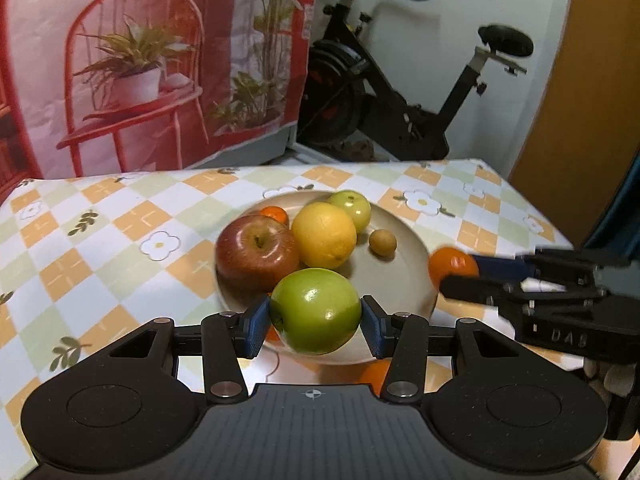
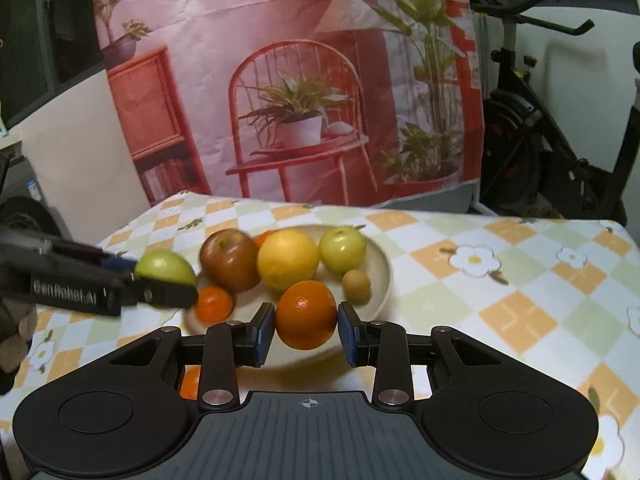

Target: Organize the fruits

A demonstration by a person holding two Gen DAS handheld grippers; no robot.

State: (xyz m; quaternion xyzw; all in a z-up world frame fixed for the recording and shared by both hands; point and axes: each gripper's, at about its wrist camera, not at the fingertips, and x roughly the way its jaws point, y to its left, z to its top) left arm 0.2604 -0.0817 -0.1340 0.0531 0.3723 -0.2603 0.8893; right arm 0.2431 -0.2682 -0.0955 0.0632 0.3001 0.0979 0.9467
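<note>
My left gripper (image 1: pixel 316 318) is shut on a large green apple (image 1: pixel 316 310) and holds it over the near rim of the beige plate (image 1: pixel 416 248). My right gripper (image 2: pixel 307 330) is shut on an orange (image 2: pixel 306 314) at the plate's near right side; it also shows in the left wrist view (image 1: pixel 452 266). On the plate lie a red apple (image 1: pixel 256 250), a yellow citrus (image 1: pixel 324 234), a small green apple (image 1: pixel 352 206), a small brown fruit (image 1: pixel 383 242) and a tangerine (image 1: pixel 276 214). Another tangerine (image 2: pixel 214 302) lies at the plate's near left.
The table has a checked flower cloth (image 1: pixel 120 240). A partly hidden orange fruit (image 1: pixel 374 376) lies on the cloth under my left gripper. A printed backdrop (image 1: pixel 152 64) hangs behind the table, and an exercise bike (image 1: pixel 400 92) stands at the back right.
</note>
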